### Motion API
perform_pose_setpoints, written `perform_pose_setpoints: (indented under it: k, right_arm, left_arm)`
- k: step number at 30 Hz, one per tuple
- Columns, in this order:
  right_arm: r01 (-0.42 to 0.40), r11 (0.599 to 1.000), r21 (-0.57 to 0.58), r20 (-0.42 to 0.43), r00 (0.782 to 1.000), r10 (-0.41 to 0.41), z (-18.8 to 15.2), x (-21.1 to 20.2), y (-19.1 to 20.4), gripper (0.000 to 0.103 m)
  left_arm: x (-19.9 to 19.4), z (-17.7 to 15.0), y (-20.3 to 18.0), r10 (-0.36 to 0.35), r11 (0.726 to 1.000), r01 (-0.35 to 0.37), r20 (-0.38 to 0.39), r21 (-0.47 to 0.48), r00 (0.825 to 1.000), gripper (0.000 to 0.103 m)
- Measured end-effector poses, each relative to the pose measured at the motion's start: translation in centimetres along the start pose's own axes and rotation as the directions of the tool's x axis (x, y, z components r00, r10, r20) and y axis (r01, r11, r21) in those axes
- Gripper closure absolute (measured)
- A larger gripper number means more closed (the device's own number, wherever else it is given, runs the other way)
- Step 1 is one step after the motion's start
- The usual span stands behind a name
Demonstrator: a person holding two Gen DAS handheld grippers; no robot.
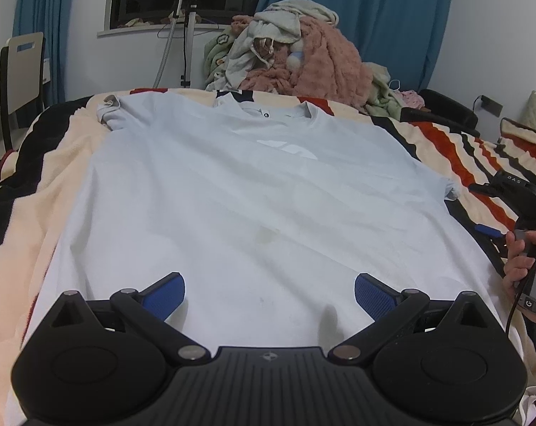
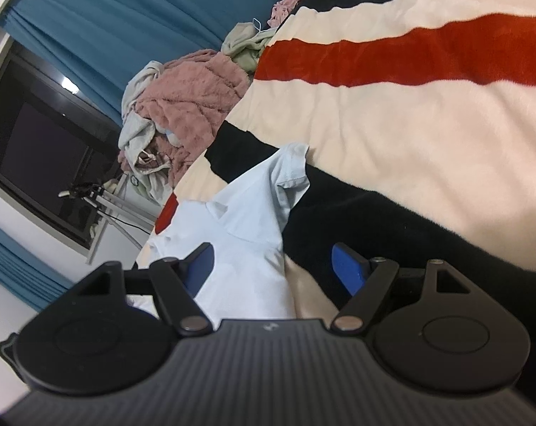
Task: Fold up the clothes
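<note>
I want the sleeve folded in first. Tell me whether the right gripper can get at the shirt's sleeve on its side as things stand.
Probably yes. The right gripper is open and sits at the side edge of the pale blue T-shirt, and the sleeve lies flat on the striped blanket just ahead with nothing over it.

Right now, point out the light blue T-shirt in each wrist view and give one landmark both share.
Left wrist: light blue T-shirt spread flat, filling the centre, collar far.
Right wrist: only its sleeve and side, lower centre.
Shared landmark: pink fluffy pile beyond the striped blanket.
</note>
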State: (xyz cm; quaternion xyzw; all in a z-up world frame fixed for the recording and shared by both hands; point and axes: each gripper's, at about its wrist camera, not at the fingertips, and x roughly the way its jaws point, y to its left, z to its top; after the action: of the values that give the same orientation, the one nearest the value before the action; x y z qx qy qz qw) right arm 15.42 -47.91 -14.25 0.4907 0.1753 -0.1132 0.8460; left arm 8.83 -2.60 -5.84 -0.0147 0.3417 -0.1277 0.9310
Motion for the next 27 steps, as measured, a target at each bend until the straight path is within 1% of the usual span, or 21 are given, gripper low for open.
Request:
perform_pose_setpoints:
  k: [2,7,10,12,16,18,20,22,23,27]
  right_arm:
    - [-0.02,0.999,0.025,0.0,1.0,0.02,0.2,0.5,-0.7,0.027]
    - [-0.102,0.987,0.124,0.002,0.995,0.103,0.7,1.9,-2.6,0.027]
    - [-0.147,0.977,0.157,0.011,0.989,0.147,0.9,2.8,-3.0,0.027]
    - [-0.189,0.965,0.181,0.01,0.982,0.191,1.1,3.6,-3.1,0.027]
    - [-0.226,0.96,0.168,-0.023,0.972,0.233,1.4,6.0,-2.1,0.028]
    - [-0.214,0.966,0.148,-0.061,0.973,0.225,1.6,7.7,-1.6,0.028]
    - [-0.189,0.977,0.096,-0.084,0.977,0.197,1.7,9.3,-1.0,0.029]
    - [-0.162,0.984,0.077,-0.101,0.98,0.169,2.1,11.1,-0.9,0.029]
    - [-0.167,0.983,0.078,-0.095,0.98,0.174,2.3,11.8,-0.8,0.029]
    - [-0.245,0.966,0.087,-0.049,0.967,0.249,2.9,14.5,-0.5,0.027]
  left_arm:
    - [0.3,0.0,0.0,0.001,1.0,-0.001,-0.007,-0.005,1.0,0.0]
    - [0.8,0.1,0.0,-0.005,1.0,0.005,-0.017,-0.012,1.0,0.0]
    - [1.1,0.1,-0.2,-0.015,1.0,0.014,-0.023,-0.015,1.0,0.0]
    - [1.4,0.0,-0.3,-0.023,1.0,0.022,-0.028,-0.016,0.999,0.0]
    - [2.0,0.0,-0.4,-0.036,0.999,0.035,-0.044,-0.02,0.998,0.0]
    - [2.3,0.0,-0.4,-0.04,0.999,0.039,-0.048,-0.021,0.998,0.0]
    - [2.5,0.1,-0.4,-0.04,0.999,0.039,-0.046,-0.02,0.998,0.0]
    - [2.7,0.2,-0.5,-0.037,0.999,0.036,-0.043,-0.019,0.998,0.0]
    - [2.9,0.2,-0.5,-0.037,0.999,0.037,-0.044,-0.021,0.998,0.0]
    - [3.8,0.7,-0.5,-0.037,0.999,0.036,-0.042,-0.032,0.998,0.0]
